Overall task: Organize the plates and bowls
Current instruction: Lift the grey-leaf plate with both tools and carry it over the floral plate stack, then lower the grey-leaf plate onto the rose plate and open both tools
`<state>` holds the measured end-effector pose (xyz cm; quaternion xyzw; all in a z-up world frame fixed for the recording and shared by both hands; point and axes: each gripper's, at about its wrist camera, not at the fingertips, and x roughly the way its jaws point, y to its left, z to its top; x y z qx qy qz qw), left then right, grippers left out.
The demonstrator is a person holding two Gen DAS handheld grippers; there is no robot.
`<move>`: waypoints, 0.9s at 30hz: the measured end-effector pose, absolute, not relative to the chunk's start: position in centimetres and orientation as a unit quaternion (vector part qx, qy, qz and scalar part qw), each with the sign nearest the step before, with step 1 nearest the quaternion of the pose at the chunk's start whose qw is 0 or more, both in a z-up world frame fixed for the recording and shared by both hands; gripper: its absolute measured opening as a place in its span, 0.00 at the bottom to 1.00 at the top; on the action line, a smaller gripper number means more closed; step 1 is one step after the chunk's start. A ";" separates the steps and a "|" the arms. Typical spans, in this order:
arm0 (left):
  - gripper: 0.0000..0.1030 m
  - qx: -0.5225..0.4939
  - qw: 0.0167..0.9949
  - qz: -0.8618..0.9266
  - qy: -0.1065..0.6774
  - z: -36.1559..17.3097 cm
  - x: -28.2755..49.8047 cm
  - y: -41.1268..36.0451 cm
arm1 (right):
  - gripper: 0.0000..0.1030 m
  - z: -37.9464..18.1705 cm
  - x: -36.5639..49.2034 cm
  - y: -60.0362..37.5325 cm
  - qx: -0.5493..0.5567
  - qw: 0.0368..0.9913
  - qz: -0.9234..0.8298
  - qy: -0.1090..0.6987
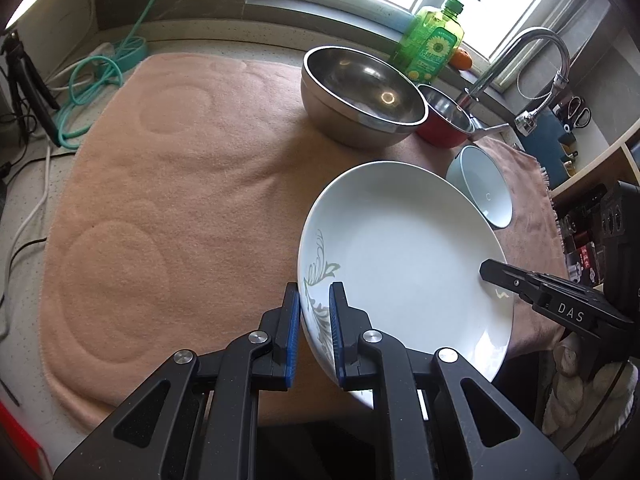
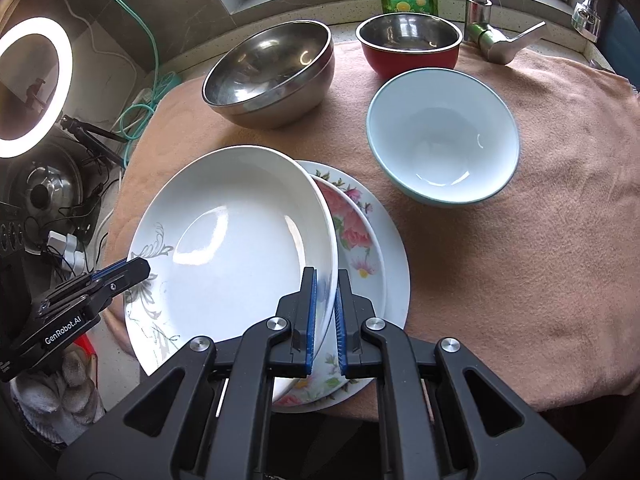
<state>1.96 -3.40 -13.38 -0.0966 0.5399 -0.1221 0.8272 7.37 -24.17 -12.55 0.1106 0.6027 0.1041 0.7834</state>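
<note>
Two grippers, left (image 1: 314,312) and right (image 2: 325,300), clamped on opposite rims of white leaf-patterned plate (image 2: 236,248), tilted above floral plate (image 2: 356,232) on peach towel (image 2: 520,240). Behind: empty steel bowl (image 2: 272,76), red bowl (image 2: 408,46), pale blue bowl (image 2: 442,148); window beyond.

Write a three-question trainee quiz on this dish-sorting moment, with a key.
1. True or false: the left gripper and right gripper both clamp the rim of the same white plate.
2. What lies directly under that plate? A) the flowered plate B) the steel bowl C) the red bowl
3. Fill in: the pale blue bowl stands on the ____ towel.

Key: 1 true; 2 A; 3 pink.
</note>
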 end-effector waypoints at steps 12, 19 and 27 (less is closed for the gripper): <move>0.12 -0.085 0.820 -0.130 0.551 -14.2 2.1 -4.9 | 0.09 -13.2 6.8 -25.0 0.104 0.783 0.093 0.607; 0.12 -0.080 0.819 -0.127 0.554 -14.5 2.1 -5.3 | 0.09 -13.4 6.8 -24.9 0.094 0.783 0.093 0.607; 0.12 -0.075 0.819 -0.123 0.556 -15.0 2.1 -5.4 | 0.09 -13.2 6.7 -24.3 0.079 0.789 0.088 0.603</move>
